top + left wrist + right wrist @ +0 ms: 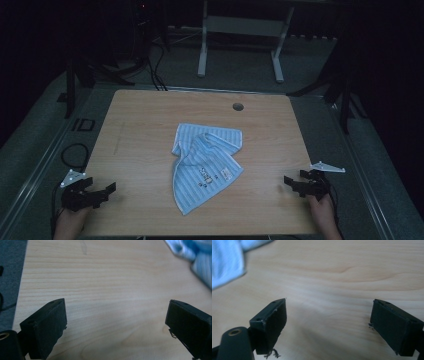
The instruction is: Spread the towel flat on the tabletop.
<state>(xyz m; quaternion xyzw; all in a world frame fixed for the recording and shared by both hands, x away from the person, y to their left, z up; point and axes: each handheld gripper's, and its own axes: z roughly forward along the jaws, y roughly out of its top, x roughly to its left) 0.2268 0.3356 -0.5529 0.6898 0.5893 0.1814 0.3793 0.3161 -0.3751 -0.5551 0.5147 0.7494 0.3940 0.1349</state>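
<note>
Spreading across most of the high view is the wooden table [150, 125], pale and grained, with a small round cable hole [238, 106] near its far edge. Beyond that far edge, on the grey floor, stands a white metal frame [240, 30], and dark cables [155, 70] trail down toward the table's far left corner.

Near the middle of the table lies the striped cloth [205, 162], light blue with white lines, loosely crumpled and folded over itself, one pointed corner aimed at the near edge. A small label and a few dark marks sit on its upper fold. The cloth also appears as a blurred blue patch in the top right of the left gripper view [197, 257] and in the top left of the right gripper view [227, 262].

At the near left corner of the table, well apart from the cloth, the left gripper [107, 189] rests just above the wood, jaws spread wide with nothing but bare table between them [116, 320]. At the near right edge of the table, also well apart from the cloth, the right gripper [290, 182] points inward, jaws likewise standing wide and holding nothing [328, 317]. A few frayed threads hang from its left jaw.
</note>
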